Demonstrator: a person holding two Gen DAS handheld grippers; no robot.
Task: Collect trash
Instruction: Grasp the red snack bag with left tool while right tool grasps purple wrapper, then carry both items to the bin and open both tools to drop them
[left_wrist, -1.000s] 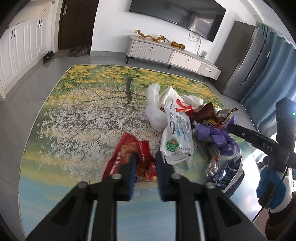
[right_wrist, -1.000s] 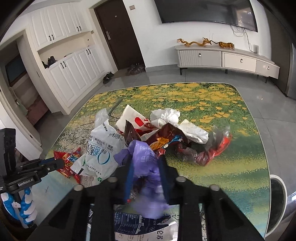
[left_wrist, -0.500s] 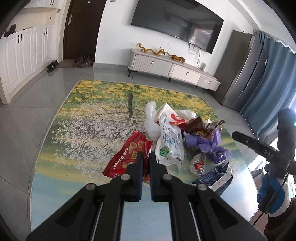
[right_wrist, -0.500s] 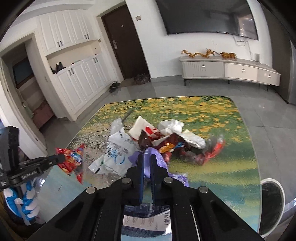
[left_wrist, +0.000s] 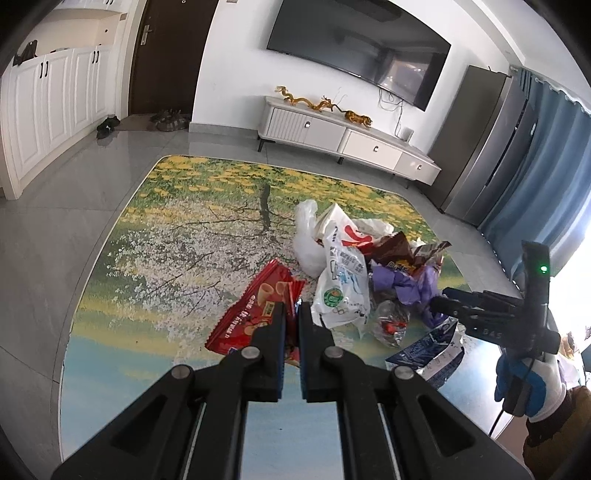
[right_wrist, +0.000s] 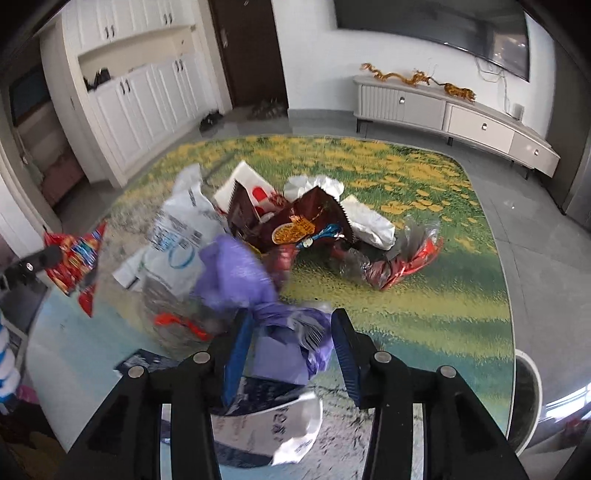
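Trash (left_wrist: 354, 273) mostly lies heaped on the surface (left_wrist: 155, 295), at two o'clock from the left claw (left_wrist: 291, 317), clenched on a red snack wrapper (left_wrist: 258, 310). Right claw (right_wrist: 291, 332), jaws just opening, straddles purple wrapper (right_wrist: 236, 277), unpinched. Collection seems barely begun.

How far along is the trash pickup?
Nothing looks collected yet. In hand: the left gripper is shut on the red snack wrapper; the right gripper's jaws have just been opening around the purple plastic bag. The wrapper pile remains on the table.
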